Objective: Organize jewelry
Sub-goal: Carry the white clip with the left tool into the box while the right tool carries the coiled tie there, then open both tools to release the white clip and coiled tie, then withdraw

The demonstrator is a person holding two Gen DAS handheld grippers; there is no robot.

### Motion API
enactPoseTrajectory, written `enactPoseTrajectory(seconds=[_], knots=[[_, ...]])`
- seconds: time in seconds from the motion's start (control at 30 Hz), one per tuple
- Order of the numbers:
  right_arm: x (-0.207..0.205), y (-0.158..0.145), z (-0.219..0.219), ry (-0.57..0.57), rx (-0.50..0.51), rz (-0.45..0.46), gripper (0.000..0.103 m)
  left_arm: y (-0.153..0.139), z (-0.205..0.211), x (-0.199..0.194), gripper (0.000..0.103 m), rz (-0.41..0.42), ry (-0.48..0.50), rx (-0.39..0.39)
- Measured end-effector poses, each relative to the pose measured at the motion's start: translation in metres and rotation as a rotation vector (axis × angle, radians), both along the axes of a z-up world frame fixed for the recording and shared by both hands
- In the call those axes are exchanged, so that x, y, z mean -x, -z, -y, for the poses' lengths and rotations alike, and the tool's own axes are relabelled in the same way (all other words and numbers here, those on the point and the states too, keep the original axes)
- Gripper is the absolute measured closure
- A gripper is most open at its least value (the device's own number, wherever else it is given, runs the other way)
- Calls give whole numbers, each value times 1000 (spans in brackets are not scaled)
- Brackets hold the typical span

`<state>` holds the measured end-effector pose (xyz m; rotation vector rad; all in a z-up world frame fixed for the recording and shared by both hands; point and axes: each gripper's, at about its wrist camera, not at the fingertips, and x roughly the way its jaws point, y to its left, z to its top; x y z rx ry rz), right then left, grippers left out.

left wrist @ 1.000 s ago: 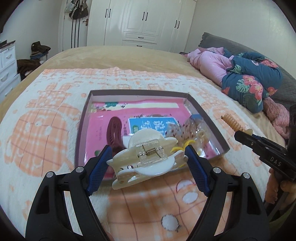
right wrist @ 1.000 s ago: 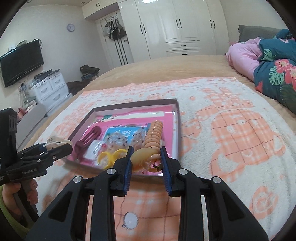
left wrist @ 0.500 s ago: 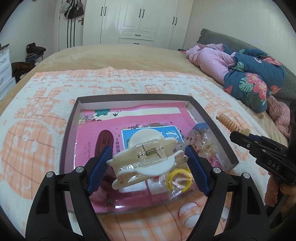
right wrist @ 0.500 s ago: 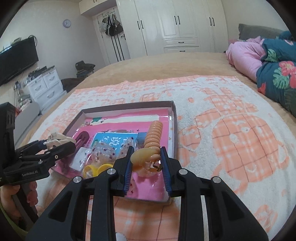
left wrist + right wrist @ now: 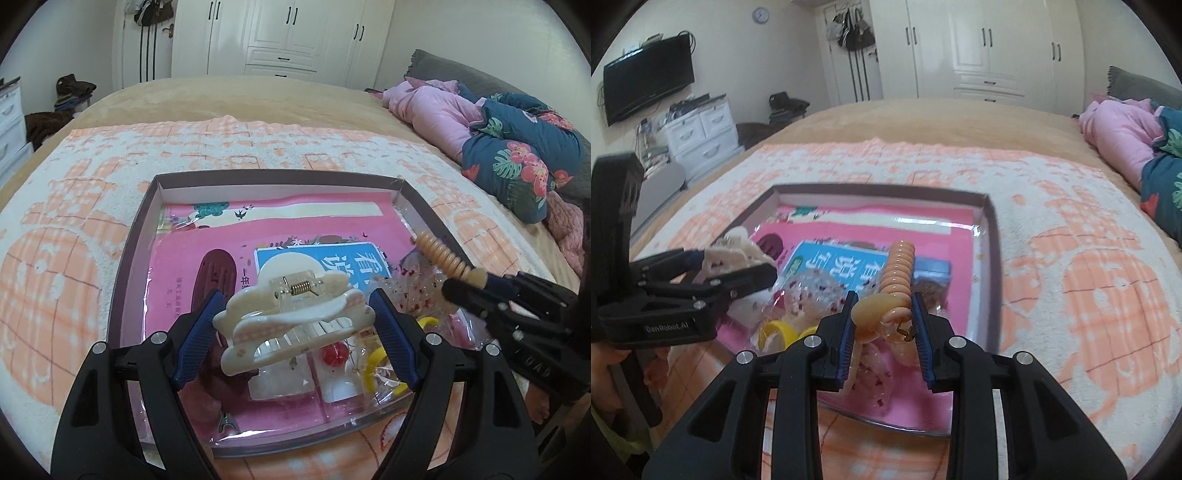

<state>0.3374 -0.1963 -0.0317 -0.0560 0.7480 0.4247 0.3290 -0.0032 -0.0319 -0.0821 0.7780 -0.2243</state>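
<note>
My left gripper (image 5: 295, 310) is shut on a cream claw hair clip (image 5: 280, 328), held sideways above the near half of a shallow dark-rimmed box (image 5: 125, 258). My right gripper (image 5: 883, 299) is shut on the base of an orange spiral hair clip (image 5: 897, 266), which sticks forward over the box's right side (image 5: 991, 258). In the box lie a pink book (image 5: 295, 229), a maroon clip (image 5: 216, 273), yellow rings (image 5: 373, 365), a red bead (image 5: 334, 352) and clear packets. Each view shows the other gripper: the right gripper (image 5: 465, 291) and the left gripper (image 5: 753, 266).
The box rests on an orange-and-white blanket (image 5: 55, 258) spread over a bed. Pink and blue floral bedding (image 5: 517, 158) is piled at the right. White drawers (image 5: 701, 129) and a wall television (image 5: 646, 81) stand off to the left, wardrobes behind.
Both grippers have moved forward and down over the box, which now fills more of each view. The claw clip and the spiral clip stay gripped.
</note>
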Motion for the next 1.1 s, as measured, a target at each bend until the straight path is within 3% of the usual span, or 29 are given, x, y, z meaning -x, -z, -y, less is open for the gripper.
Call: enactPoseTrajectory(seconds=[0.1,0.17,0.2,0.47,0.83,0.9,1.1], knots=[[1,6,-4,-4,15,-17,71,1,2,1,31,-1,2,-3],[4,6,-6,-8,30,-8,64,1,3,2,31,0,4,-6],[6,6,-7,-5,35,-5,56,1,3,3,31,0,5,-5],[21,-5,11,60,-20,26,51,-6,1,10,28,20,3,3],[50,-26,34,148,-71,99,27,-22,-7,37,17,67,-23,24],[57,-31,34,155,-71,118,24,-25,-9,45,12,84,-35,27],[78,-38,38,172,-86,164,15,-32,-10,70,12,121,-41,27]])
